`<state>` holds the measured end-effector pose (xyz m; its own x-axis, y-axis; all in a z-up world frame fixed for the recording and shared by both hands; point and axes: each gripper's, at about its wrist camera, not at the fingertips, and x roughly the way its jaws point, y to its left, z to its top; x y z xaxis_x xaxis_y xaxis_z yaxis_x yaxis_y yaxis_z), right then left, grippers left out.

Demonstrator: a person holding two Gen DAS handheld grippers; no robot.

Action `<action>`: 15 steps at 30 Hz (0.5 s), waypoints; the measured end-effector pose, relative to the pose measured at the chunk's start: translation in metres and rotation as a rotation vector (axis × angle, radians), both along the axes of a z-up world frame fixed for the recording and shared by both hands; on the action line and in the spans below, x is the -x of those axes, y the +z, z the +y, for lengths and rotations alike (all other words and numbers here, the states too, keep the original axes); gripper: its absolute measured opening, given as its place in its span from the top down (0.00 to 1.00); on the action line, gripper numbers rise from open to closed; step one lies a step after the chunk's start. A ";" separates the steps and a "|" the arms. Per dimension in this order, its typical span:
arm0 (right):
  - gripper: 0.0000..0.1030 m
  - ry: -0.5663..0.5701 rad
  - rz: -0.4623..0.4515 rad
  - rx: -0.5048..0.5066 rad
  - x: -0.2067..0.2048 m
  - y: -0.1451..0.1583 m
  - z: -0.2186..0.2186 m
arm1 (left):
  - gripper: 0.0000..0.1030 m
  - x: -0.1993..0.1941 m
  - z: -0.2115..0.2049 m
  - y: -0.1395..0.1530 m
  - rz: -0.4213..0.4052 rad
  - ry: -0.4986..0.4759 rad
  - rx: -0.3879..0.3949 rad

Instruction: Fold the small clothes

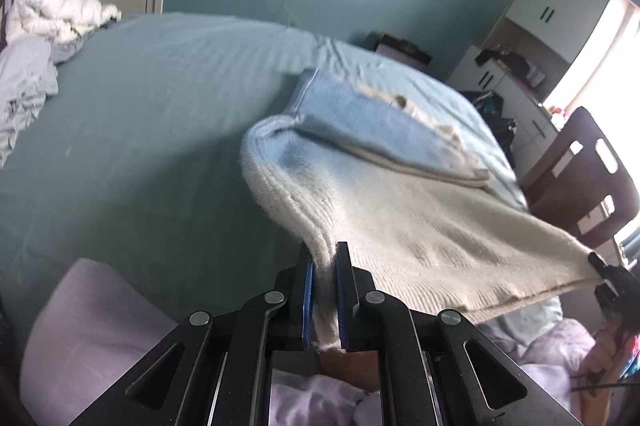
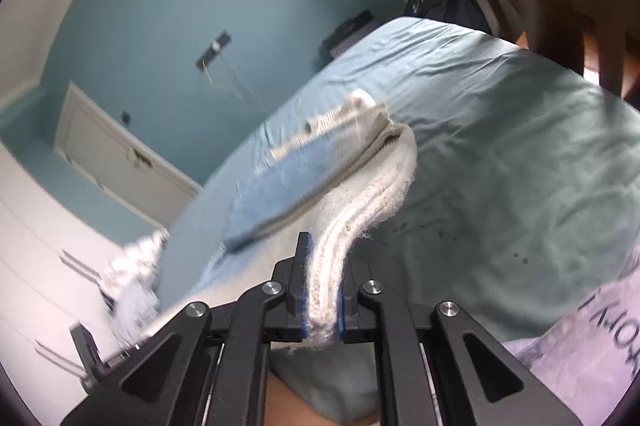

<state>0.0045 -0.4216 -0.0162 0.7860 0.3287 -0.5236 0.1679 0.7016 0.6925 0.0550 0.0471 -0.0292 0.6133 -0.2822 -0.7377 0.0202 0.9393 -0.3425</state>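
Left wrist view: left gripper [image 1: 325, 268] and right gripper [image 2: 323, 276] both clenched on knit garment's [image 1: 400, 209] cream hem, frame centre; soft, light, sags; hold at edge corners.

Daylight from blown-out window [image 1: 592, 53] at right; soft shadows. Motion blur throughout; fisheye bends edges, dark corner vignette.

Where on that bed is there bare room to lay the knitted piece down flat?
The wide bare stretch of sheet between the crumpled laundry pile at the left edge and the held knit garment. It is crowded only around that pile.
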 end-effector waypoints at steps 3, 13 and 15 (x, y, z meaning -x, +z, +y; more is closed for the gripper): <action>0.95 -0.026 -0.048 -0.034 0.011 0.010 -0.001 | 0.92 0.012 0.000 0.022 -0.043 0.002 0.001; 0.95 -0.010 -0.191 -0.079 0.049 0.057 0.006 | 0.92 0.049 0.017 0.079 -0.150 0.013 0.065; 0.95 -0.007 -0.200 -0.083 0.058 0.062 0.003 | 0.92 0.063 0.026 0.089 -0.163 0.016 0.094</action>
